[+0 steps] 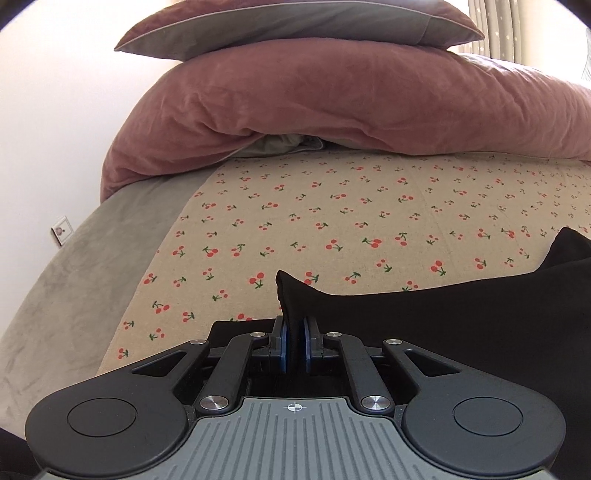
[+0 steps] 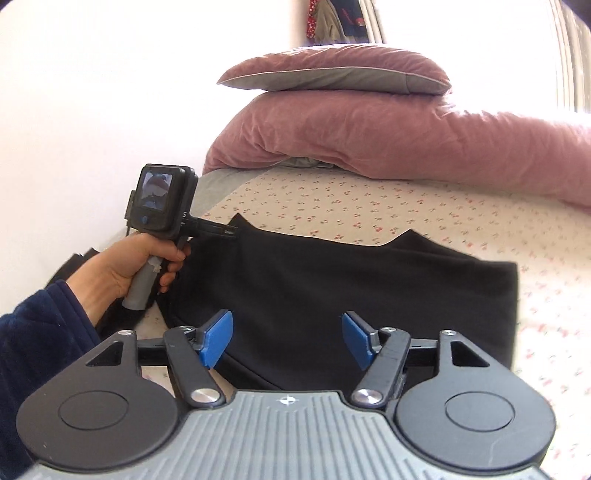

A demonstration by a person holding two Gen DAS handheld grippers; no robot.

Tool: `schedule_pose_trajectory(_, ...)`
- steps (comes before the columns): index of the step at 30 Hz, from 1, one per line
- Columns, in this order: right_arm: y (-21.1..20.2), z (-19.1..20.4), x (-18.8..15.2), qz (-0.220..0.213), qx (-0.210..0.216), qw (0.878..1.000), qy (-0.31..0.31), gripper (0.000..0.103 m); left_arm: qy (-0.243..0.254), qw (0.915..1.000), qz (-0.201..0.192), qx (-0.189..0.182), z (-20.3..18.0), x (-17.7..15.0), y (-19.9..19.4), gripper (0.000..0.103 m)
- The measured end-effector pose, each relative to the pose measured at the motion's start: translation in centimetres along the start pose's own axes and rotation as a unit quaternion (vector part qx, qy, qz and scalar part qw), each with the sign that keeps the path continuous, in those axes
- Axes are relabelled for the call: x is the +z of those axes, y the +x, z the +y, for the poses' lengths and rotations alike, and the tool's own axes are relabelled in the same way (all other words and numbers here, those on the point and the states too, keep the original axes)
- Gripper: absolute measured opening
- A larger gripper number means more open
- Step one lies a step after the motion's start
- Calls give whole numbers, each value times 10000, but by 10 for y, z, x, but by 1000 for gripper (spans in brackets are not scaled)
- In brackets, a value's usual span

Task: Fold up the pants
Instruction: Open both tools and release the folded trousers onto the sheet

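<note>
1. At the left, the left gripper (image 1: 294, 339) is seen closed to a narrow gap on a raised black corner of the pants (image 1: 424, 325); the cloth is pinched between its blue fingers (image 1: 283, 345) and stands up in a small peak just beyond them.
2. In the right wrist view, the same tool is seen gripped by a hand (image 2: 129, 266) in a dark blue sleeve (image 2: 40, 325), with its tips at the far left corner of the pants.
3. At the right, the right gripper (image 2: 288, 338) is held with its fingers (image 2: 218, 338) spread wide and nothing between them; the pants lie below and beyond them, untouched by the pads.
4. The pants are seen as a flat, black, roughly rectangular folded shape, with a small peak at each far corner and a straight right edge; a further dark part trails off toward the hand at the left.
5. The pants are laid on a bed sheet (image 1: 332, 221) of beige cloth printed with red cherries, with a grey blanket (image 1: 74, 277) along its left side.
6. Behind, a dusty-pink duvet (image 1: 351, 103) is heaped at the head of the bed, and a pink-and-grey pillow (image 1: 295, 26) is stacked on it.
7. A white wall (image 1: 55, 110) with a socket (image 1: 61, 230) is seen at the left, and a curtain (image 1: 495, 26) at the far right.
</note>
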State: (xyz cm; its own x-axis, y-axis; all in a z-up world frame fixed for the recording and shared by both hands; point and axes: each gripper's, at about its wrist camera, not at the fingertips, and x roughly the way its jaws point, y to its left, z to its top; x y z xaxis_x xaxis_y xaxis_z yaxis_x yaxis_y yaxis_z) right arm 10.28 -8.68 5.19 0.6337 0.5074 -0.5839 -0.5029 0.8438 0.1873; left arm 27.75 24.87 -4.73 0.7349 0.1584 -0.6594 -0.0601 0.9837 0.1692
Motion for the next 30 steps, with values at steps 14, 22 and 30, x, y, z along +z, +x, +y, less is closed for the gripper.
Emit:
schedule_pose_trajectory(14, 9, -35, -19, -186, -216, 9965, 786, 72, -1399, 9731, -1124, 1444, 17, 13, -94, 22)
schedule_pose_trajectory(22, 5, -58, -18, -177, -621, 9943, 852, 74, -1934, 9776, -427, -718, -56, 21, -159, 51)
schedule_pose_trajectory(30, -7, -116, -28, -506, -639, 9685, 2352, 74, -2182, 9585, 16, -1837, -146, -23, -142, 67)
